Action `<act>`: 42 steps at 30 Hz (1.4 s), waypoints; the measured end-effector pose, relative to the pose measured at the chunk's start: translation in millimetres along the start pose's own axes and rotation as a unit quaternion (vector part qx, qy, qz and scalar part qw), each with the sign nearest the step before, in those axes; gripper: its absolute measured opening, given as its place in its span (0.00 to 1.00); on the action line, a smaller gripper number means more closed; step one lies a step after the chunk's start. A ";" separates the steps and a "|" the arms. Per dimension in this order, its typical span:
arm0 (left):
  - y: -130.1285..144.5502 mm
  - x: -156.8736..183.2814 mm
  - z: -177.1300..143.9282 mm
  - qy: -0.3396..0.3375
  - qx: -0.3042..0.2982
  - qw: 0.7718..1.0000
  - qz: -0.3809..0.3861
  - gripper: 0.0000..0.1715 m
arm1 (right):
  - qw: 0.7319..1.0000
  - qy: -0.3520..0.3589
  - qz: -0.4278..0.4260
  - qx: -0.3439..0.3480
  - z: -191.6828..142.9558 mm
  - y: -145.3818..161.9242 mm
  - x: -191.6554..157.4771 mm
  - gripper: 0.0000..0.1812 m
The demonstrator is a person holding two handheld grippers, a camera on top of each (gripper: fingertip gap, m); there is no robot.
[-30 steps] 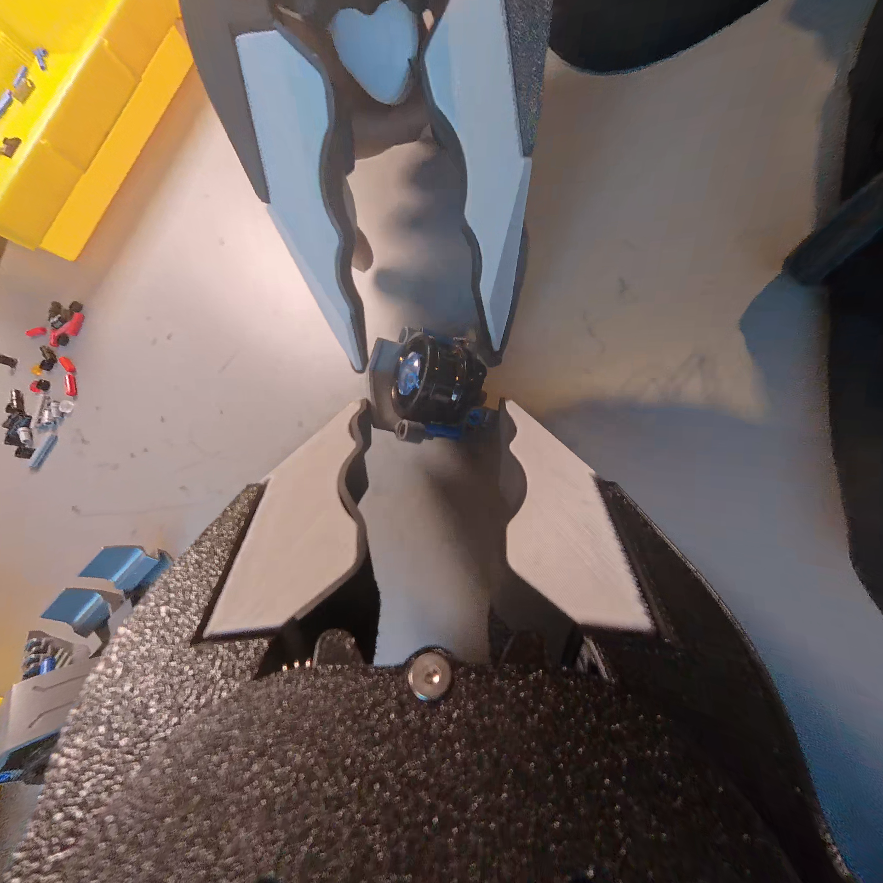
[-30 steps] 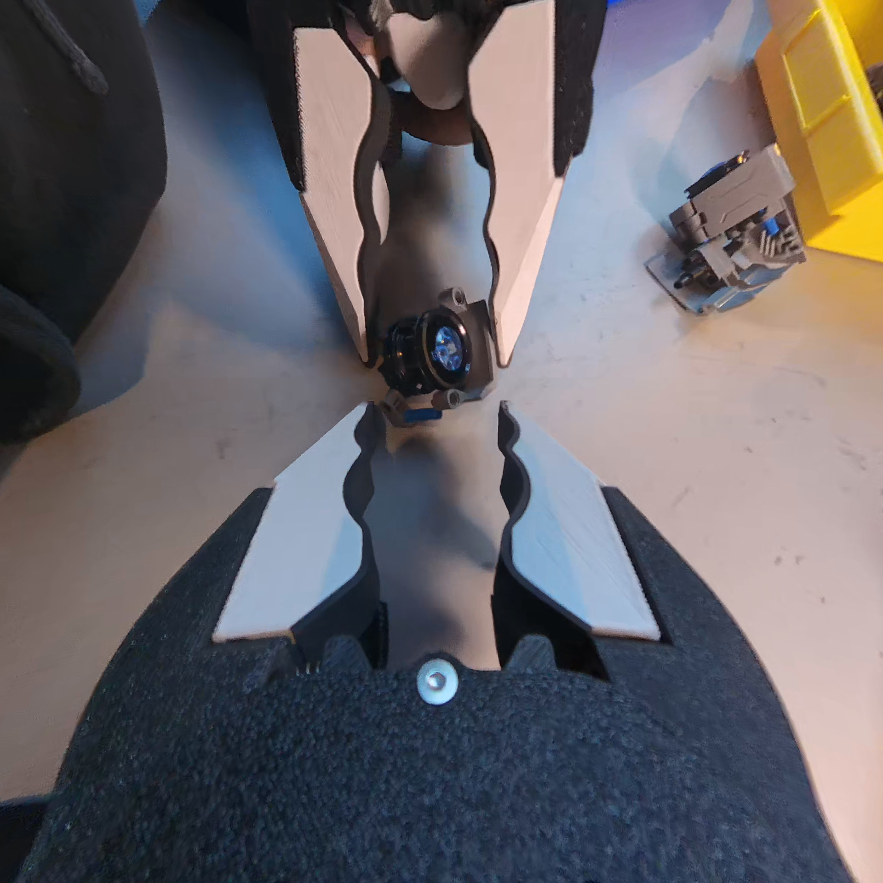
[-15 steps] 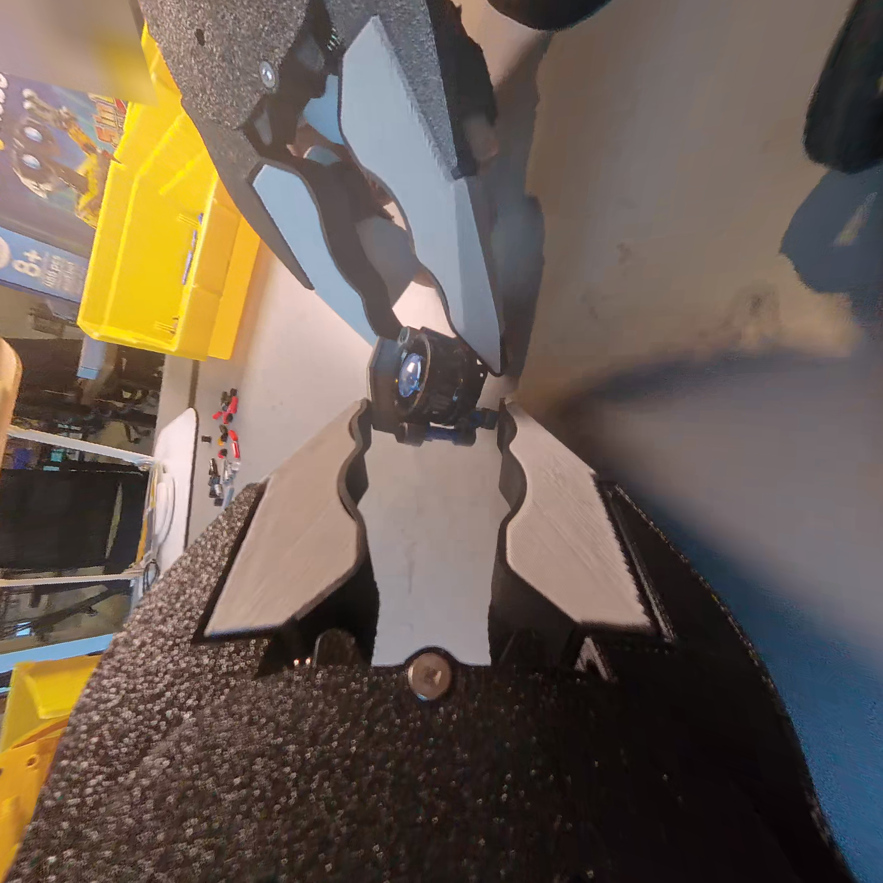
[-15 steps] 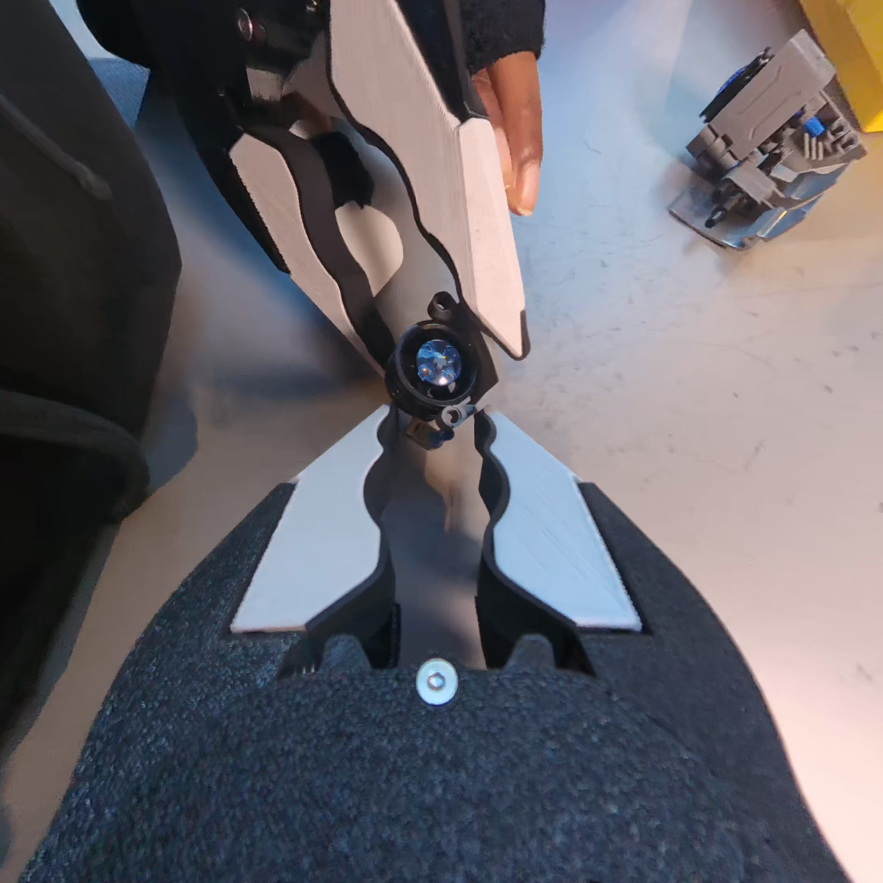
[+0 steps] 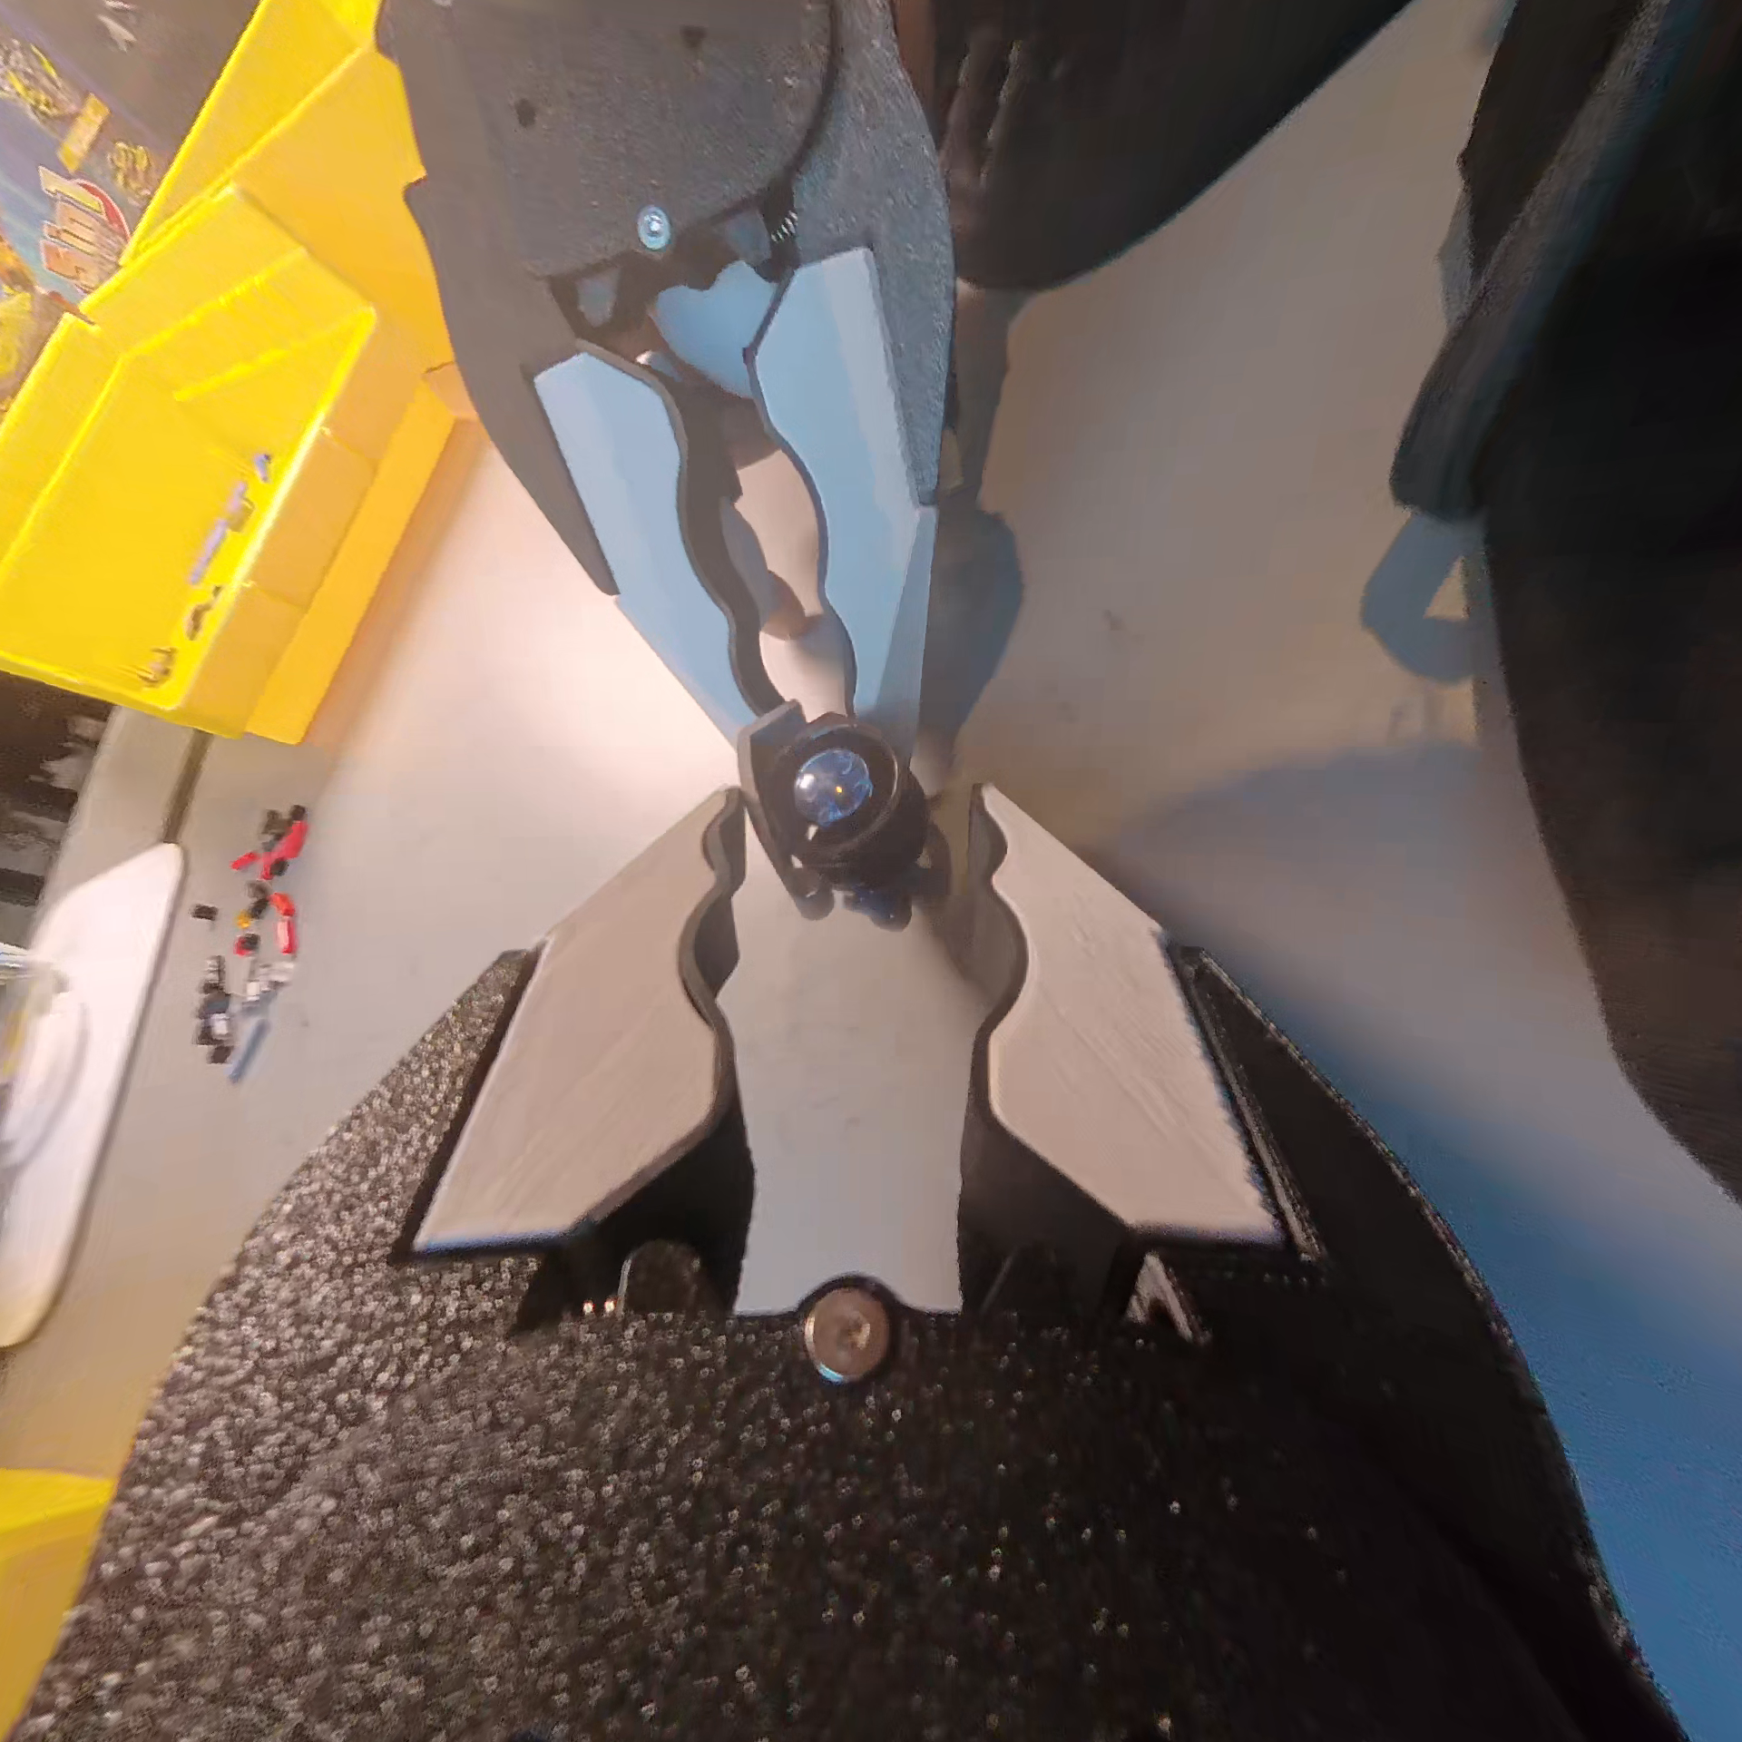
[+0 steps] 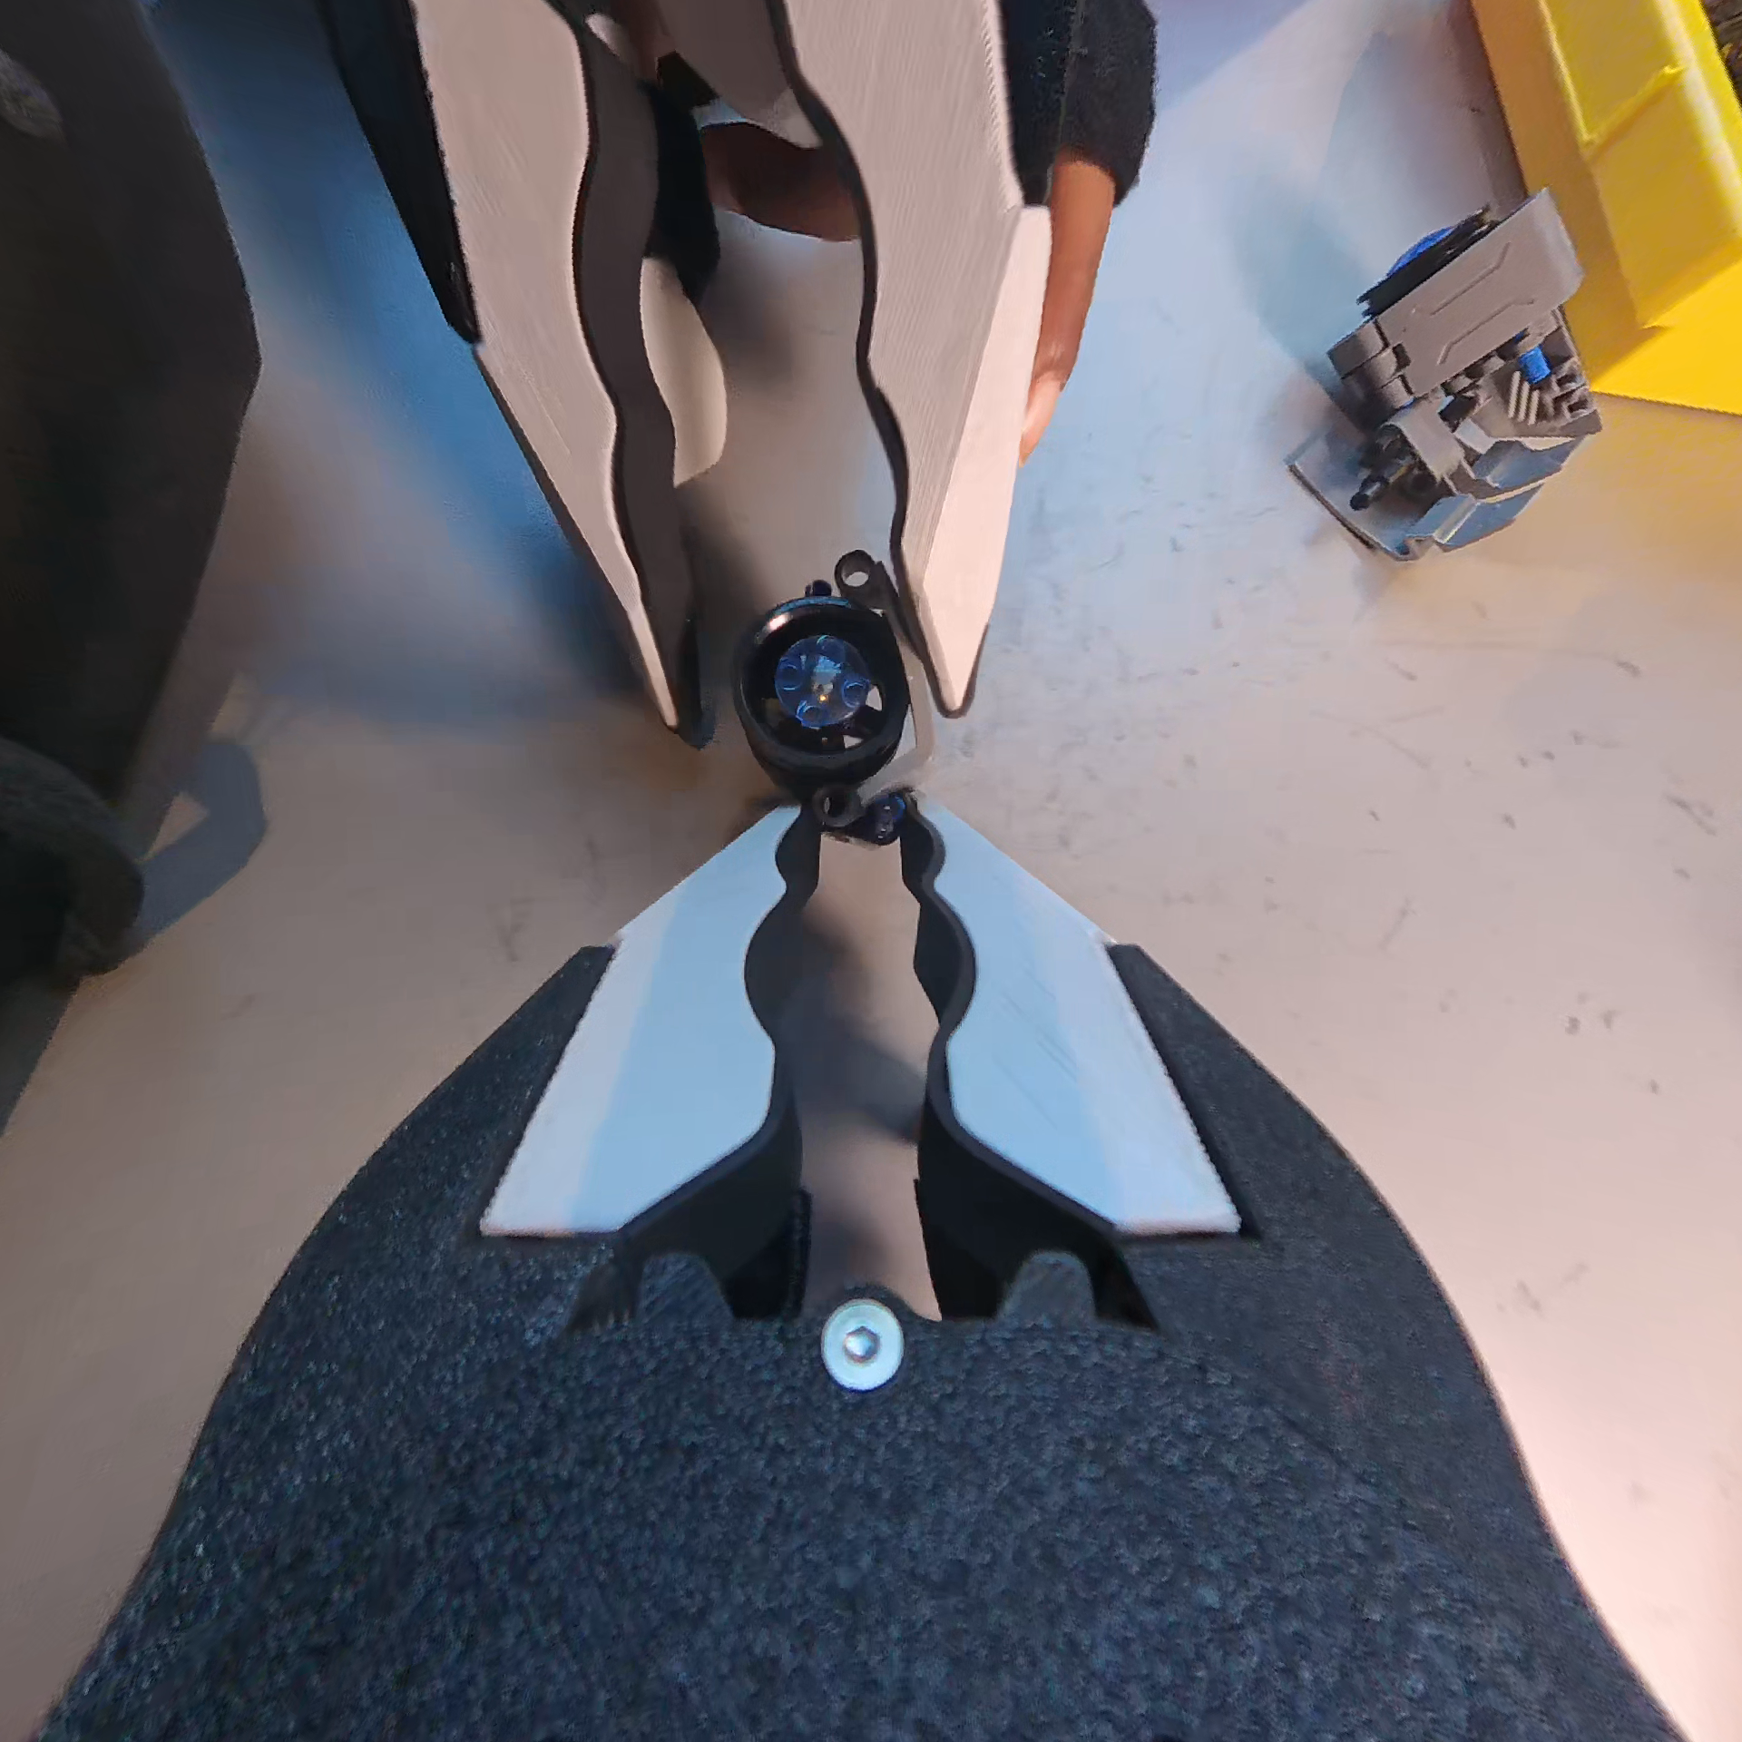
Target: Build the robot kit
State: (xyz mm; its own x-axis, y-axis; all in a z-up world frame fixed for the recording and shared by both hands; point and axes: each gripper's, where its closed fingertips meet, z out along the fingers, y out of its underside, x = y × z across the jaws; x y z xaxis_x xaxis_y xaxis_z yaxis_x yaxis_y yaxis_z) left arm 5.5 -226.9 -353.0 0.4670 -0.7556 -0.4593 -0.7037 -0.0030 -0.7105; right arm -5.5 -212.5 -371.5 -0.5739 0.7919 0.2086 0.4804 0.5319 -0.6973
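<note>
— Black plastic with a blue lens in the middle: what is that little round assembly your two tools meet on?

— A small brick-built piece, a black barrel with a clear blue stud at its face and grey and blue pins below it. You hold it up between both tools, above the pale desk.

— How wide is your left gripper?

— Partly open. In the left wrist view its two pale fingers stand on either side of the assembly's lower part, close against it. Whether they press on it I cannot tell; the frame is a bit blurred there.

— And your right gripper?

— Nearly closed. In the right wrist view its tips pinch the small pins at the assembly's bottom edge, with only a narrow gap between them. In the same view the other tool's fingers come down from above and flank the black barrel.

— What lies around you?

— Yellow bins sit at the far left of the desk, with a scatter of tiny red, black and blue parts nearer you. In the right wrist view, a grey and blue brick model rests on the desk beside a yellow bin, well apart from the tools. A person's finger shows behind the left tool, and dark fabric fills the left edge.
</note>
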 end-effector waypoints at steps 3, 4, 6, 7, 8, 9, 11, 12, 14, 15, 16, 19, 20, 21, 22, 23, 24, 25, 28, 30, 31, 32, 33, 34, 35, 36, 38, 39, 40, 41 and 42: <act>-6.2 -2.3 -4.8 0.024 0.030 0.996 -0.075 0.26 | 1.000 0.000 0.003 -0.005 -0.2 0.7 -0.5 0.09; -5.2 -6.4 -5.7 0.021 0.031 0.995 -0.097 0.25 | 1.000 0.000 0.004 -0.007 -0.3 0.9 -1.1 0.09; -1.4 -8.4 -5.6 0.028 0.026 0.991 -0.126 0.25 | 1.000 0.003 0.009 -0.010 -0.3 1.2 -1.3 0.09; -0.2 -7.1 -4.7 0.035 0.023 0.990 -0.134 0.25 | 1.000 0.006 0.012 -0.012 -0.2 1.4 -1.0 0.09; 1.2 -5.1 -3.2 0.042 0.018 0.989 -0.138 0.25 | 1.000 0.009 0.015 -0.014 -0.1 1.6 -0.3 0.09; 2.8 -4.7 -1.5 0.042 0.010 0.989 -0.141 0.23 | 1.000 0.014 0.016 -0.015 0.2 1.7 0.1 0.09; 2.9 -4.5 0.1 0.041 0.005 0.988 -0.146 0.20 | 1.000 0.021 0.015 -0.016 0.3 1.6 0.3 0.09; 2.5 -3.9 0.5 0.044 0.004 0.987 -0.152 0.19 | 0.999 0.024 0.017 -0.016 0.2 1.7 0.2 0.09; 2.3 -3.6 0.6 0.046 0.001 0.987 -0.157 0.18 | 0.999 0.028 0.018 -0.014 -0.4 1.8 -0.1 0.09; 2.1 -3.1 0.5 0.048 0.001 0.986 -0.157 0.18 | 0.999 0.027 0.018 -0.012 -1.0 1.8 -0.9 0.09; 2.2 -2.4 0.4 0.051 0.001 0.986 -0.158 0.18 | 1.000 0.022 0.018 -0.009 -1.9 1.7 -2.5 0.10; 3.7 -1.9 0.2 0.058 0.001 0.985 -0.163 0.18 | 1.000 -0.006 0.026 0.016 -8.5 -2.0 -7.2 0.13; 3.9 -2.0 0.0 0.058 0.001 0.985 -0.162 0.18 | 0.999 -0.013 0.027 0.030 -11.5 -5.0 -7.7 0.14; 4.2 -2.3 0.0 0.057 0.001 0.986 -0.160 0.18 | 0.999 -0.011 0.028 0.040 -13.9 -7.3 -5.8 0.14; 4.3 -2.6 0.1 0.057 0.001 0.986 -0.158 0.18 | 0.999 -0.009 0.025 0.044 -15.0 -8.1 -4.1 0.15; 4.3 -2.4 0.3 0.059 0.001 0.986 -0.158 0.18 | 0.999 -0.008 0.019 0.041 -14.4 -6.6 -3.4 0.16; 4.4 -2.7 0.3 0.060 0.002 0.986 -0.158 0.18 | 0.999 -0.006 0.015 0.031 -12.0 -3.1 -2.3 0.16; 4.7 -3.0 0.3 0.061 0.003 0.986 -0.158 0.18 | 1.000 -0.007 0.014 0.021 -8.5 0.6 -2.5 0.16; 6.2 -4.4 -0.1 0.057 0.002 0.987 -0.152 0.18 | 1.000 0.001 0.012 0.018 -3.4 -1.8 -2.9 0.08; 7.7 -5.3 -0.5 0.051 -0.002 0.987 -0.152 0.19 | 1.000 0.007 0.019 0.009 -1.9 -1.7 -1.5 0.08; 8.5 -5.9 -1.1 0.049 -0.004 0.987 -0.153 0.19 | 1.000 0.009 0.026 0.007 -1.7 -1.7 -1.2 0.08; 9.2 -6.3 -1.9 0.048 -0.006 0.987 -0.155 0.19 | 1.000 0.010 0.029 0.005 -1.9 -1.6 -1.6 0.08; 9.9 -7.0 -3.0 0.048 -0.007 0.986 -0.161 0.19 | 0.999 0.013 0.031 0.001 -2.2 -0.7 -1.7 0.08; 9.8 -7.7 -4.4 0.049 -0.005 0.984 -0.169 0.19 | 0.999 0.019 0.034 -0.003 -2.6 0.2 -0.9 0.08; 8.8 -7.9 -6.3 0.054 0.001 0.982 -0.179 0.19 | 0.999 0.021 0.039 -0.005 -3.0 0.6 -1.0 0.08; 7.4 -7.7 -8.4 0.062 0.009 0.980 -0.191 0.18 | 0.999 0.022 0.043 -0.004 -3.2 0.5 -1.8 0.08; 6.5 -9.5 -12.8 0.070 0.020 0.975 -0.208 0.18 | 0.999 0.025 0.038 -0.004 -3.8 0.5 -3.6 0.08; 7.0 -10.6 -15.7 0.076 0.023 0.974 -0.213 0.18 | 0.999 0.029 0.034 -0.004 -4.1 0.8 -3.8 0.08; 6.7 -11.5 -19.3 0.084 0.029 0.972 -0.216 0.17 | 0.999 0.031 0.030 -0.005 -4.5 1.0 -4.2 0.08; 5.7 -13.2 -23.3 0.092 0.037 0.970 -0.221 0.16 | 0.999 0.030 0.026 -0.005 -4.8 1.0 -5.1 0.08; 5.3 -16.1 -26.7 0.098 0.043 0.968 -0.229 0.15 | 0.999 0.028 0.021 -0.004 -4.9 0.8 -6.2 0.07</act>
State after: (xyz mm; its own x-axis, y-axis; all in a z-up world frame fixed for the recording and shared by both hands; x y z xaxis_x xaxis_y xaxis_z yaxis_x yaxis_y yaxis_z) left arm -20.1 -232.3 -335.2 0.6023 -0.7981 0.0172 -0.3959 -0.3174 -0.8617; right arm 1.7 -215.5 -370.0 -0.5152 0.8291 0.2172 0.5090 0.4998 -0.7008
